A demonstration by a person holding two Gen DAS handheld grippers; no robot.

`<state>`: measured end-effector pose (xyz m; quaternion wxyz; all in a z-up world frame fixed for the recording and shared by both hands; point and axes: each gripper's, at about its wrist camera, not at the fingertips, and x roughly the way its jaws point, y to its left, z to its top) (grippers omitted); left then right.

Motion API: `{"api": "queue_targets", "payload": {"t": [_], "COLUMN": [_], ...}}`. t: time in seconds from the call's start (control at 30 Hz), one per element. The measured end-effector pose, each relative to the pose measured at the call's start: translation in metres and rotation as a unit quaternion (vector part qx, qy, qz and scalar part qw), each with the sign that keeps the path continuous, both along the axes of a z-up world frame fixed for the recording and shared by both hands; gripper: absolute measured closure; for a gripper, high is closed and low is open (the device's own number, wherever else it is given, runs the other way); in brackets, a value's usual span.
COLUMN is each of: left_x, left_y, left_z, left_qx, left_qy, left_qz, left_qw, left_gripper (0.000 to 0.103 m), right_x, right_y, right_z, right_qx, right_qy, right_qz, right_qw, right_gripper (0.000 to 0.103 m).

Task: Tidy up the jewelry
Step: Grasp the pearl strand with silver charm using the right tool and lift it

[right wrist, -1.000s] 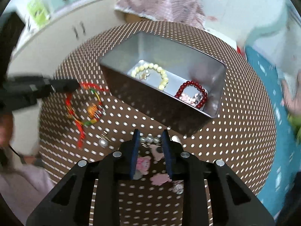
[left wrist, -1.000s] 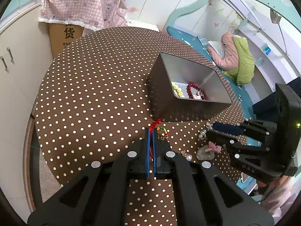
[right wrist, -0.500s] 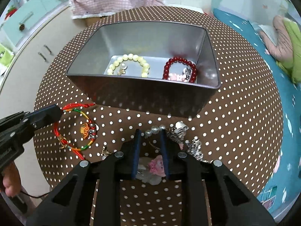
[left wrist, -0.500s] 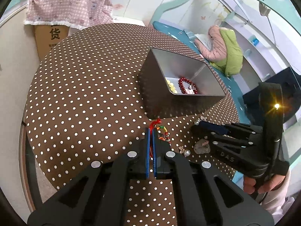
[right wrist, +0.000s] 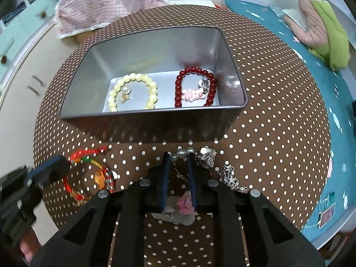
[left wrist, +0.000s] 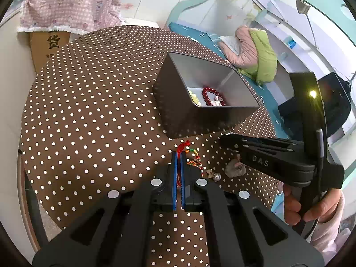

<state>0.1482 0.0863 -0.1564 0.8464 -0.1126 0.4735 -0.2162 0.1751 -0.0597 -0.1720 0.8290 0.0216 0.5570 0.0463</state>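
Near the tabletop's front edge, left gripper (left wrist: 178,155) pinches the red cord bracelet (right wrist: 89,173); right gripper (right wrist: 179,162), jaws spread, straddles a pearl chain (right wrist: 181,153) beside the tin (right wrist: 138,131).

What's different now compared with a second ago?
The right gripper has swung in over the pearl chain and pink charm, jaws open. The left gripper stays shut on the red cord bracelet. The tin and its two bracelets are unchanged.
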Motion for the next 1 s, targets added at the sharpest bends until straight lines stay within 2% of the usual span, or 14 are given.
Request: {"api": "queue_targets", "payload": {"t": [0.1, 0.23, 0.3, 0.37, 0.4, 0.5, 0.7, 0.73, 0.87, 1.0], "left_x": [0.0, 0.002, 0.005, 0.008, 0.009, 0.011, 0.01, 0.009, 0.007, 0.003], "left_y": [-0.001, 0.001, 0.002, 0.005, 0.006, 0.008, 0.007, 0.006, 0.002, -0.001], "left_z": [-0.002, -0.006, -0.008, -0.011, -0.013, -0.016, -0.016, -0.016, -0.012, -0.004], "left_qx": [-0.001, -0.004, -0.007, -0.009, -0.01, -0.012, -0.013, -0.013, -0.009, -0.006], "left_qy": [0.0, 0.003, 0.006, 0.01, 0.011, 0.013, 0.011, 0.011, 0.007, -0.004], "left_qz": [-0.007, -0.014, -0.015, -0.015, -0.015, -0.017, -0.017, -0.017, -0.014, -0.008], "left_qw": [1.0, 0.9999, 0.9998, 0.9998, 0.9998, 0.9997, 0.9997, 0.9997, 0.9998, 0.9999], "left_gripper": [0.101, 0.101, 0.101, 0.101, 0.101, 0.101, 0.101, 0.101, 0.101, 0.101], "right_x": [0.001, 0.002, 0.0, 0.0, 0.001, -0.001, -0.01, -0.011, -0.019, -0.024], "right_y": [0.005, 0.014, 0.017, 0.013, 0.01, 0.005, -0.005, -0.008, -0.019, -0.029], "right_z": [0.0, -0.001, -0.001, 0.0, 0.0, 0.0, 0.002, 0.003, 0.015, 0.029], "right_qx": [0.001, -0.02, -0.035, -0.037, -0.039, -0.037, 0.014, 0.021, 0.05, 0.054], "right_qy": [-0.003, -0.014, -0.026, -0.03, -0.032, -0.04, -0.038, -0.039, -0.051, -0.07], "right_qz": [-0.007, -0.01, -0.005, -0.016, -0.022, -0.015, -0.002, -0.001, -0.003, -0.005], "right_qw": [1.0, 1.0, 0.999, 0.999, 0.998, 0.998, 0.999, 0.999, 0.997, 0.996], "right_gripper": [0.069, 0.064, 0.067, 0.076, 0.088, 0.098, 0.099, 0.102, 0.102, 0.102]}}
